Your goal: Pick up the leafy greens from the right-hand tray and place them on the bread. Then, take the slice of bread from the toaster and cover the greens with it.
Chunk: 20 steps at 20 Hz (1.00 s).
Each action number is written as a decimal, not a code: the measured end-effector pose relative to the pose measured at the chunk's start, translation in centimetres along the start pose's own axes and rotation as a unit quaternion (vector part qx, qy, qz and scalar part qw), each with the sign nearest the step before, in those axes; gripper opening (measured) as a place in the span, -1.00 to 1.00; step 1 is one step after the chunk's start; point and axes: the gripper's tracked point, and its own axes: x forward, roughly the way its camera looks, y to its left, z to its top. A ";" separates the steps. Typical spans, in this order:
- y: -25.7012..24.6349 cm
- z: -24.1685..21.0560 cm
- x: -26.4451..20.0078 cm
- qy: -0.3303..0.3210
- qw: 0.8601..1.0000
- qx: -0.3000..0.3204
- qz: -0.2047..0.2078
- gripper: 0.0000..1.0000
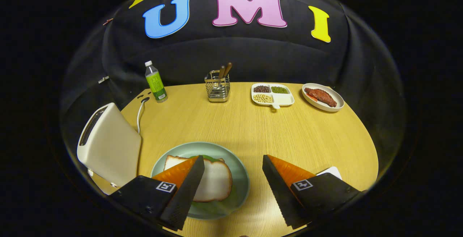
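While my claw hangs above the near edge of the table, its fingers stand wide apart with nothing between them but bare wood. Neither finger touches anything that I can see.

Under my left finger sits a plate, close to the near edge. On it lies a slice of bread, pale with a brown crust, and my left fingertip covers part of it from view. Greens peek out from beneath the slice at its far side, and more green shows under its near side, so the leaves sit below the top slice. I cannot tell whether a second slice lies under them.

Just behind my right finger, at the near right edge, a white corner of a tray shows; what it holds is hidden.

Left of the plate, at the table's left edge, stands the toaster, tilted in my view, its slot dark; I cannot tell what is in it. Its cord runs back toward the far left corner.

Along the far edge, from left to right: a bottle with a green label, a wire caddy with wooden handles poking up, a divided dish of beans and grains, and an oval dish holding a reddish piece of meat.
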 end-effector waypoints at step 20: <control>-4.2 16.1 -26.3 -0.206 0.967 -0.098 0.113 1.00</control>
